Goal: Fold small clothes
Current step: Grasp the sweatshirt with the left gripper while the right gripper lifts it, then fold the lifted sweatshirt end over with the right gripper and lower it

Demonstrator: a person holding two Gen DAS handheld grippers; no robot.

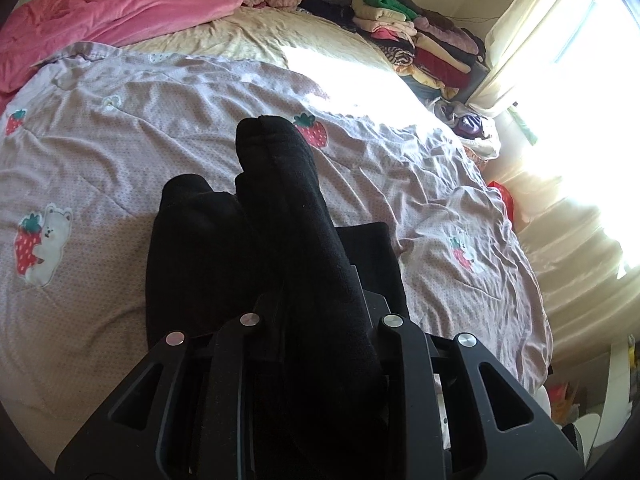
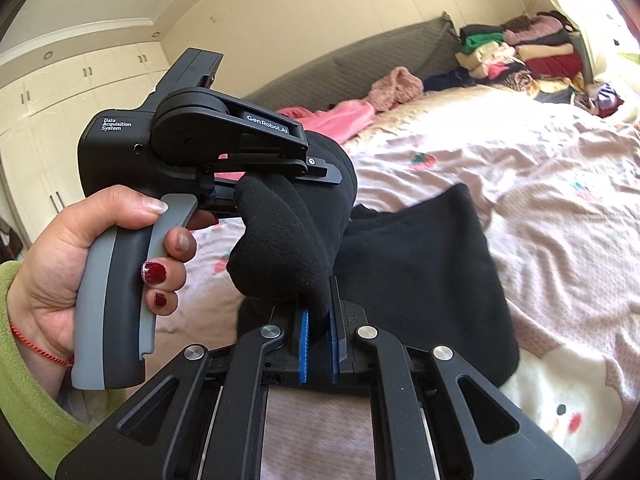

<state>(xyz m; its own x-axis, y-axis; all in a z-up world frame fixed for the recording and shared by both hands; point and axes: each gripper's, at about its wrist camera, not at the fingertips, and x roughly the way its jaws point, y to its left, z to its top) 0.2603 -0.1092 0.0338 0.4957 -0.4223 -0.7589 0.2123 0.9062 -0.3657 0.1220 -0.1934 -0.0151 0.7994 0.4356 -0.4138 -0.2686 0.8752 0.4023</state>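
From my left wrist camera, I see the left gripper point(image 1: 320, 300) buried under a black garment point(image 1: 280, 220): dark fabric runs up between its 2 arms and drapes forward over the pink quilt point(image 1: 120, 140) with its strawberry patches. Its pads are covered, so I cannot tell how far the jaws stand apart, though cloth clearly lies between them. A pile of folded clothes point(image 1: 420, 44) sits at the bed's far corner by the curtain point(image 1: 540, 40), and a pink blanket point(image 1: 100, 20) is heaped at the far left edge. From my right wrist camera, the right gripper point(image 2: 318, 332) has its blue pads point(image 2: 304, 344) pinched together on a black fold of the same garment, which spreads out over the quilt toward the right. The left gripper appears here too, held in a hand point(image 2: 100, 260) with red nails and a green sleeve point(image 2: 24, 380), black cloth bunched at its tip.
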